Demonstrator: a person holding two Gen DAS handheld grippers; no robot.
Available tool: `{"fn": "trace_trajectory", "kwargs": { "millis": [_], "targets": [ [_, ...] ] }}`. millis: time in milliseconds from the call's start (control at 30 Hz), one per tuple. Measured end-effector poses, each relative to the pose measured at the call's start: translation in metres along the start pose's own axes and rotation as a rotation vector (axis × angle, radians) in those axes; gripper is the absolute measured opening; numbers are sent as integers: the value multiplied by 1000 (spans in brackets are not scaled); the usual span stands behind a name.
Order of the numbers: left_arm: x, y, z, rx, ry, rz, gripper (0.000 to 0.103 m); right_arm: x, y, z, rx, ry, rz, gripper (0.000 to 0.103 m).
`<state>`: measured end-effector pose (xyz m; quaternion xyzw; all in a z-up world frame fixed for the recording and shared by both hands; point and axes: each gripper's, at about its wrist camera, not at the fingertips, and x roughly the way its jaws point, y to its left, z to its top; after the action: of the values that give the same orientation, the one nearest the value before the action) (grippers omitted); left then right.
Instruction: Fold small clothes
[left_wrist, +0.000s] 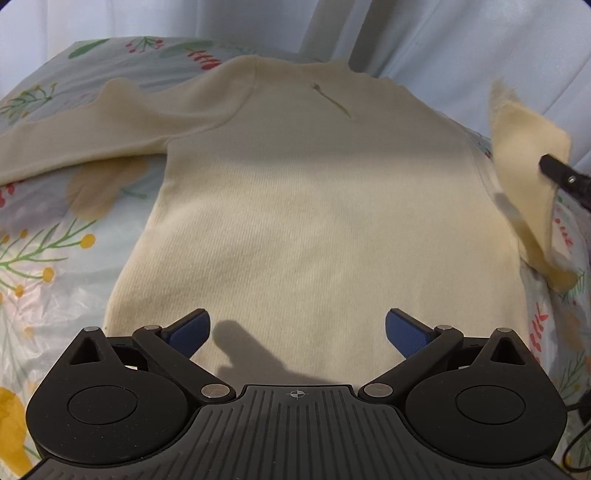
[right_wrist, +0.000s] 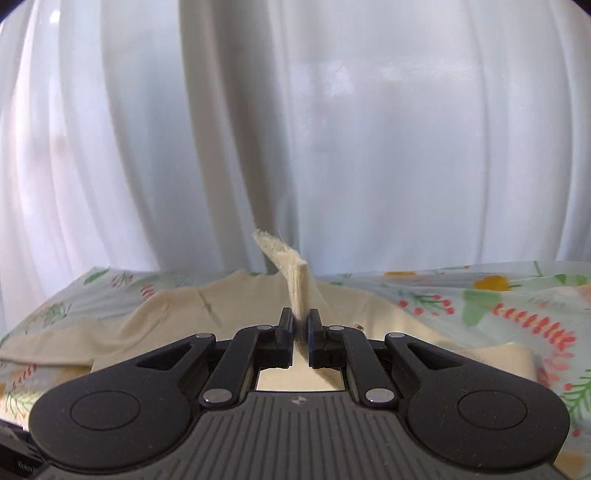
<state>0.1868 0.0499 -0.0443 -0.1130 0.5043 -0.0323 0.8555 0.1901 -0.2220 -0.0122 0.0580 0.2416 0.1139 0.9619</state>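
Observation:
A small cream knit sweater (left_wrist: 295, 192) lies flat on the floral sheet, neck at the far end, hem toward me. Its left sleeve (left_wrist: 74, 133) lies spread out to the left. My left gripper (left_wrist: 297, 328) is open and empty, just above the hem. My right gripper (right_wrist: 299, 325) is shut on the right sleeve (right_wrist: 295, 280) and holds its cuff up off the bed. In the left wrist view that lifted sleeve (left_wrist: 524, 147) stands at the far right, with the right gripper's black finger (left_wrist: 561, 173) on it.
A floral bed sheet (left_wrist: 48, 258) covers the surface under the sweater. White curtains (right_wrist: 295, 129) hang behind the far edge of the bed. A black cable (left_wrist: 576, 435) runs at the lower right.

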Motion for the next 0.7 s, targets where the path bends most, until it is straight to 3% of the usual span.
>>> {"fn": "trace_trajectory", "kwargs": {
  "millis": [133,167,267,433,533,667,700],
  "targets": [
    [1,3,30,-37,-77,-116,103,36,29,-37,-61,195,77,11],
    [4,1,36,-38,-85,-141,103,34,27,-40,-41,211,82,19],
    [19,-7,52,-31,-72,-234,101,10,7,-45,83,191,80,55],
    [58,-26,68,-52,42,-375,80,-30,-38,-54,241,201,-31,57],
    [79,-38,68,-45,126,-398,68,-47,-58,-63,340,210,-72,57],
    [88,-47,70,-25,135,-404,61,-60,-69,-74,398,210,-97,55],
    [90,-49,71,-24,143,-410,47,-60,-70,-75,406,212,-101,53]
  ]
}}
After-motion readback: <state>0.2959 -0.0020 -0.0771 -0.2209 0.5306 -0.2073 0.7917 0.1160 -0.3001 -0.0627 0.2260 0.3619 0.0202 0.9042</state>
